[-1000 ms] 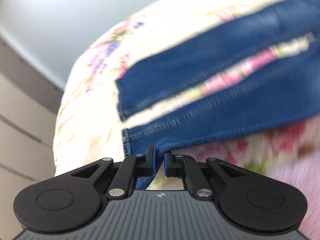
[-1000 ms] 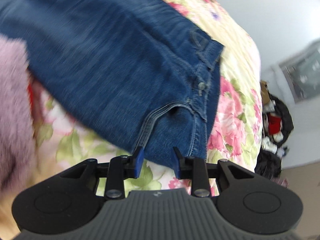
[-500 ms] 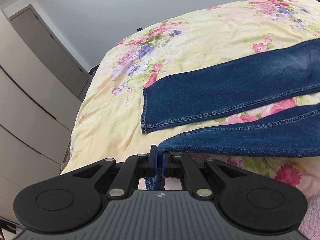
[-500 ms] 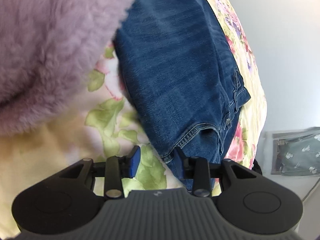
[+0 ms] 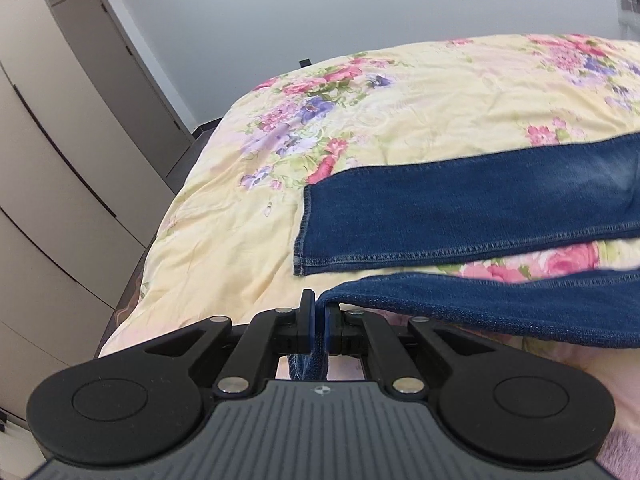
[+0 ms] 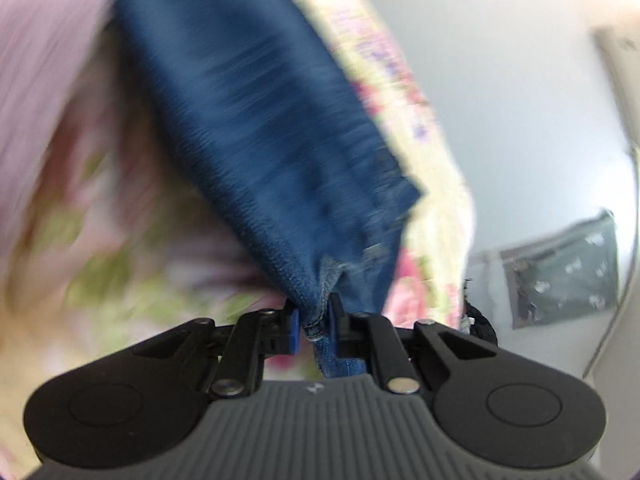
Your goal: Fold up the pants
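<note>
Blue denim pants lie on a floral yellow bedspread (image 5: pixel 400 112). In the left wrist view the far leg (image 5: pixel 460 208) lies flat with its hem to the left. The near leg (image 5: pixel 500 304) is lifted off the bed. My left gripper (image 5: pixel 316 320) is shut on the near leg's hem. In the right wrist view, which is blurred, my right gripper (image 6: pixel 314 320) is shut on the waist end of the pants (image 6: pixel 256 128), which stretch up and away from it.
Beige wardrobe doors (image 5: pixel 52 184) and a door (image 5: pixel 120 64) stand left of the bed. A purple fluffy sleeve (image 6: pixel 44 72) fills the right wrist view's upper left. A grey bag (image 6: pixel 560 272) and dark items (image 6: pixel 480 320) sit by the wall on the right.
My right gripper was open at the waist and has shut on it, lifting the denim. My left gripper has kept hold of the hem and raised it off the bed.
</note>
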